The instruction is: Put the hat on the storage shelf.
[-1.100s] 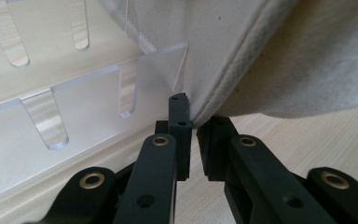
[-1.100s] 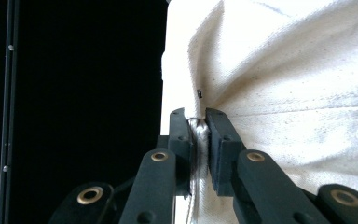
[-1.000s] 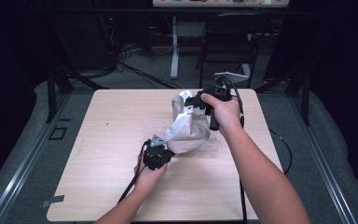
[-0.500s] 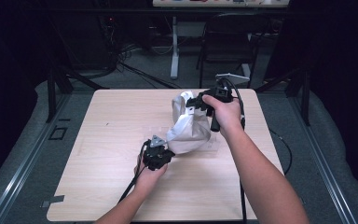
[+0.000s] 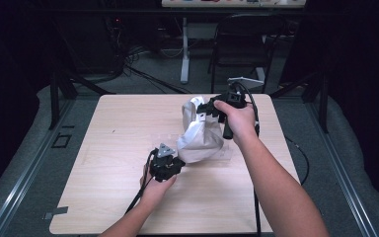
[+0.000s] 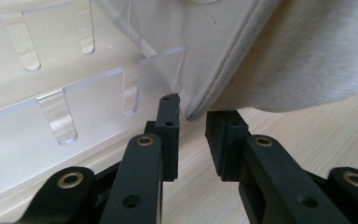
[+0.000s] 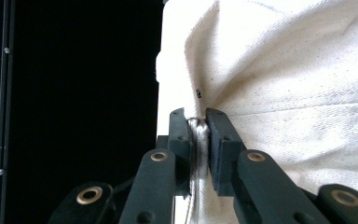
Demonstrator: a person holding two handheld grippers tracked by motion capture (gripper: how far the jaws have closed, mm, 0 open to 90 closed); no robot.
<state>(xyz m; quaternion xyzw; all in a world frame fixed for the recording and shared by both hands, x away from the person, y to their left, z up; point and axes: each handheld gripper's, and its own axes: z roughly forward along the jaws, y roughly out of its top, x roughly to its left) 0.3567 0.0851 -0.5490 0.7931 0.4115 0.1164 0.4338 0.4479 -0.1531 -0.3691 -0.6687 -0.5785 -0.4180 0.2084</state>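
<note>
A white cloth bag (image 5: pixel 200 136) stands bunched at the middle of the table. My right gripper (image 5: pixel 211 111) is at its top, shut on a gathered fold of the cloth (image 7: pixel 298 93), which is squeezed between the pads of that gripper (image 7: pixel 196 116). My left gripper (image 5: pixel 167 165) lies low at the bag's lower left corner. Its jaws have just been opening. In the left gripper view the jaws of this gripper (image 6: pixel 193 122) stand slightly apart with bare wood between them, and the cloth's hemmed corner (image 6: pixel 284 56) hangs just past the tips.
A clear slotted acrylic rack (image 6: pixel 74 121) lies on the light wooden table (image 5: pixel 118 197) under and beside the bag, close to the left jaw. Beyond the table's far edge stand a dark chair (image 5: pixel 242 44) and cables on the floor.
Both hands keep their places. The bag holds much the same shape, still lifted at its top by the right gripper.
</note>
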